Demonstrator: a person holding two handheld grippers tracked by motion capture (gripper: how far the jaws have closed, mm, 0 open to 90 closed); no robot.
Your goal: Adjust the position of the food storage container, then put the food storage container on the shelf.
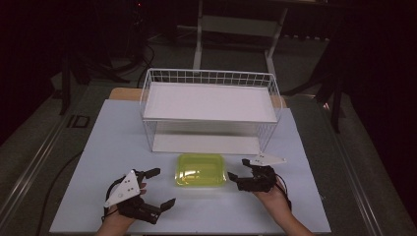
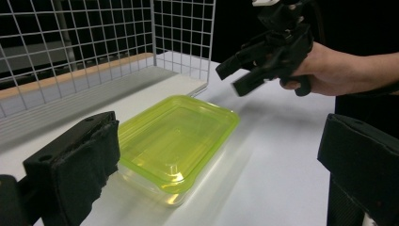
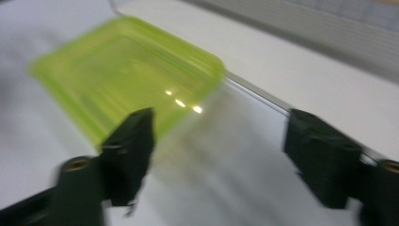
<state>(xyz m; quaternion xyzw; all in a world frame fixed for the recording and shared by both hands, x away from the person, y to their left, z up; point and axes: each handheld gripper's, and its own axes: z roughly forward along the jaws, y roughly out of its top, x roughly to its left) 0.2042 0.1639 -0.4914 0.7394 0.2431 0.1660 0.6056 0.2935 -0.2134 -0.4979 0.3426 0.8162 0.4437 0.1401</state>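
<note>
Yellow-green container lies flat on the white counter, lid up, just in front of the white wire rack and between the two tools. In the left tool's own view its clear base shows under the tinted lid, one short end pointing toward the rack's lower shelf.

To the container's right, the right tool sits just beside its edge without touching it. Its jaws are spread wide with nothing between them; its own view, blurred, shows the container past the gap. The hand holding it hovers above the counter.

At the near left, the left tool points toward the container's left side, its jaws also spread apart and empty, well short of the lid.
</note>
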